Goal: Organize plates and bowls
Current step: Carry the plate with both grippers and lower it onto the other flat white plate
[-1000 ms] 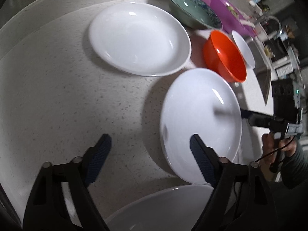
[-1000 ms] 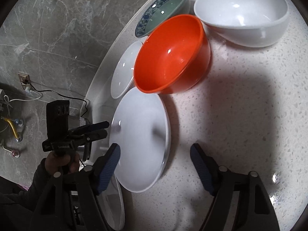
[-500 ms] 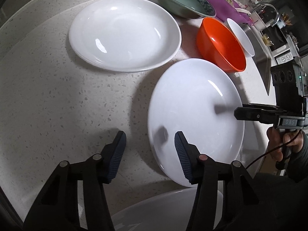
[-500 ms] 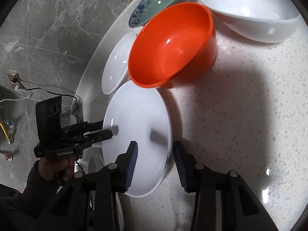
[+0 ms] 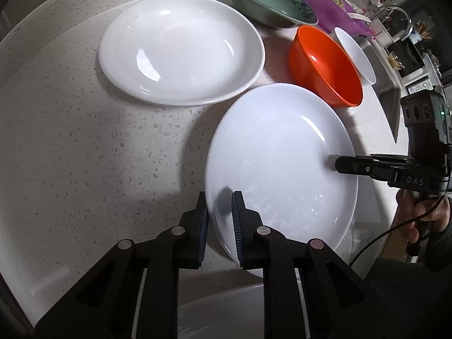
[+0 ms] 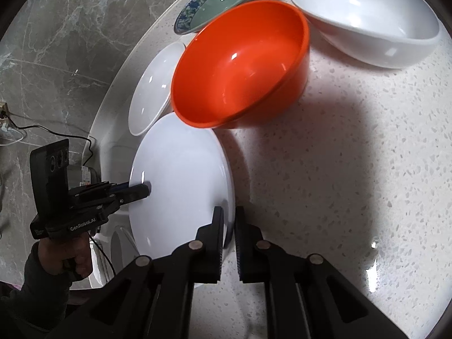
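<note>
While both tongs bite opposite edges of the white plate [image 5: 276,152], it sits near the speckled surface [image 5: 84,155] rim — the left tongs [image 5: 219,214] closing on its near edge, the right tongs [image 6: 229,227] clenched on the far one. The orange bowl [image 6: 240,65] sits just beside it; a second white plate [image 5: 180,48] lies apart.

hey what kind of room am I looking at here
Most likely a home kitchen: a speckled stone counter spread with plates and bowls, such as the orange bowl, and a sink with a curved faucet beyond.
</note>
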Available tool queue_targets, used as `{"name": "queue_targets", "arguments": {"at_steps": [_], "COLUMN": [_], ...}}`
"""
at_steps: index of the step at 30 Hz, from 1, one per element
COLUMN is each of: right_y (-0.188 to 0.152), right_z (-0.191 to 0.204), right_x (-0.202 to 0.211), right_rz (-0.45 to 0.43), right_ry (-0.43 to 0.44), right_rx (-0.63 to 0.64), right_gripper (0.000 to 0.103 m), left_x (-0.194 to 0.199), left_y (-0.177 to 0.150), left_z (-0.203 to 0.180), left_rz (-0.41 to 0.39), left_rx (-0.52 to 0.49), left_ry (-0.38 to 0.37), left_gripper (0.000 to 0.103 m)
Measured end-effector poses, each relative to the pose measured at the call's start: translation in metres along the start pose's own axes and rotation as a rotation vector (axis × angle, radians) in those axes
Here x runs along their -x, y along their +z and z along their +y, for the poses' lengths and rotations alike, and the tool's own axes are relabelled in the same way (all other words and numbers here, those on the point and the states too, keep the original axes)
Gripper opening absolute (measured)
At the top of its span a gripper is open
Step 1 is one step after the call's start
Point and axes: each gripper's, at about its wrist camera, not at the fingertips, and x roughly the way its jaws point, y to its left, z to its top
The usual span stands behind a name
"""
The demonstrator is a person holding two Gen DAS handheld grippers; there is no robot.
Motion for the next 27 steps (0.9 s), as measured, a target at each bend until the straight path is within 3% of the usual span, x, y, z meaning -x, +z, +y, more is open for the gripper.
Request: {"name": "queue_targets", "arguments": {"at_steps": [14,20,27], "right_y": [-0.012,-0.020,-0.030], "right_z": [0.008,0.027,0.071], "right_x": [0.024,0.043,0.037], "right_rz": [-0.017,-0.022,0.027], "right_ry": [0.000,0.020,0.053], "right_rx": [-0.012,0.043,0.159], "right_gripper": [0.010,0.010,0.010], "left_x": [0.037,0.064,0.111], "left_y": [-0.008,-0.041,-0.104], "left_z": [-0.009,-0.012,0.008], "left_rz": [-0.048,-0.077,-0.151], "left_rx": [0.021,0.063,0.191], "left_ry": [-0.031,-0.017,0.021], "left_gripper": [0.014,0.014,0.014]}}
